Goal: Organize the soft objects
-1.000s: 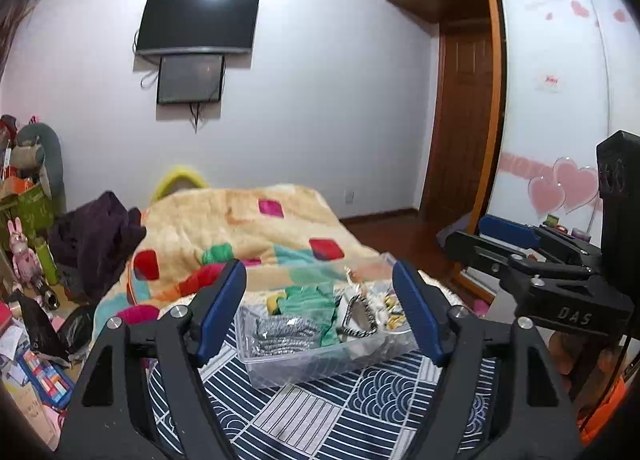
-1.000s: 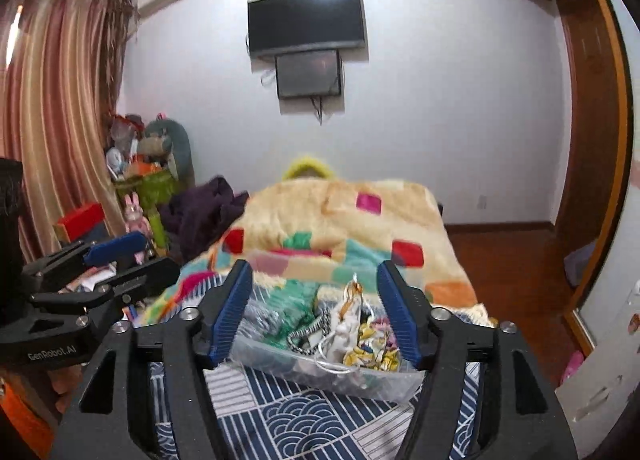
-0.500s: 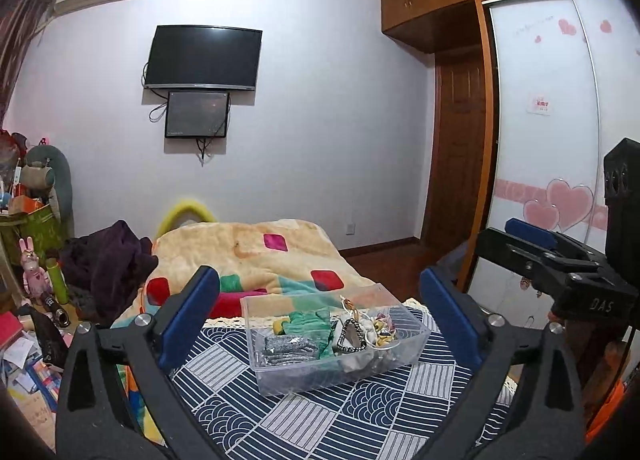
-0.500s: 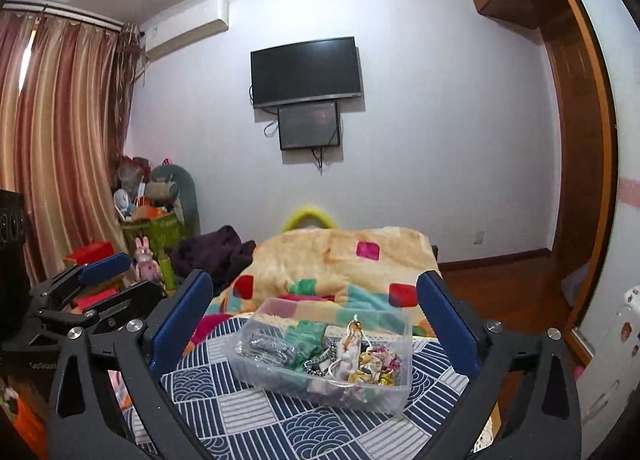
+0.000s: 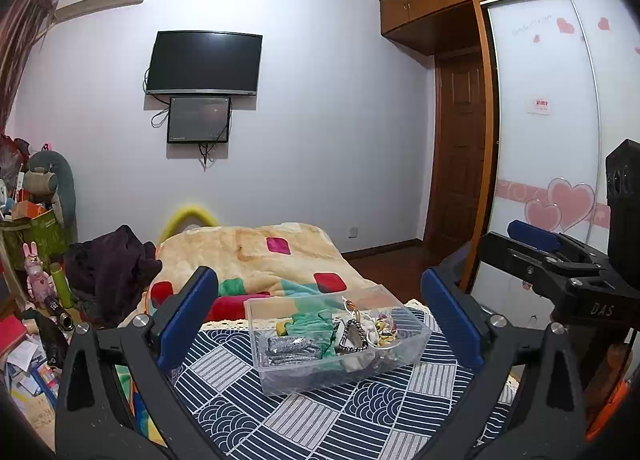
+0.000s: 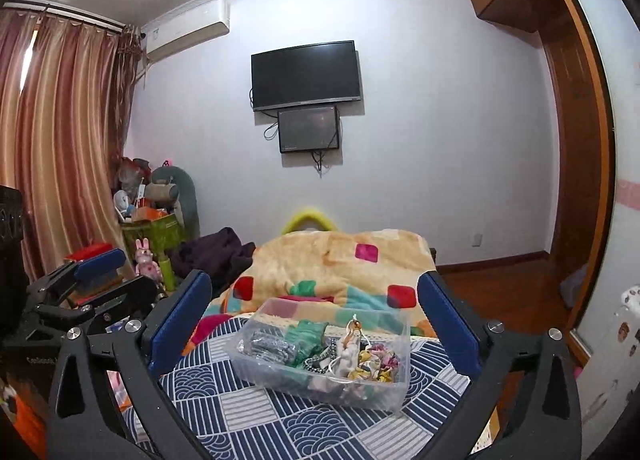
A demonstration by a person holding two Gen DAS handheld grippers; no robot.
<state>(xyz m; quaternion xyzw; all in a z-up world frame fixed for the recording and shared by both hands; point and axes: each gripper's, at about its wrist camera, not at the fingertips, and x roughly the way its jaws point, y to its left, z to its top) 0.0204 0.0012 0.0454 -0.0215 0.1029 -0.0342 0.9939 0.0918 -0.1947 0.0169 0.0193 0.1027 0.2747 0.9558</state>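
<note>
While both grippers hang apart above the bed, treat the clear rectangular plastic bin (image 5: 336,340) as the work target. Bin location: resting on the navy-and-white patterned cloth (image 5: 320,420), centred ahead of both cameras, just in front of the beige blanket with coloured squares (image 5: 260,252).

Left gripper (image 5: 320,320): jaws spread wide, holding nothing, well back from the bin. Right gripper (image 6: 316,324): jaws likewise spread wide and empty.

Contents, as far as visible:
- grey glittery fabric piece (image 5: 292,348), toward the left end
- green crumpled cloth (image 5: 314,326), mid-bin
- dark beaded loop (image 5: 354,336), beside the green cloth
- tangle of small pale and multicoloured items (image 6: 372,360), at the right end; individual items too small to identify

Handling judgement:
- Fabric pieces: probably light, limp, easily bunched. Pinch at a raised fold near the top, not at a flat edge.
- Beaded loop: likely slippery and prone to snag on neighbouring cords. Lift slowly, straight up.
- Bin: thin-walled, probably light; likely to slide on the cloth if an item drags. Steady one wall with the free gripper where needed.
- Tangled items: expect several to rise together; separate before placing.
</note>
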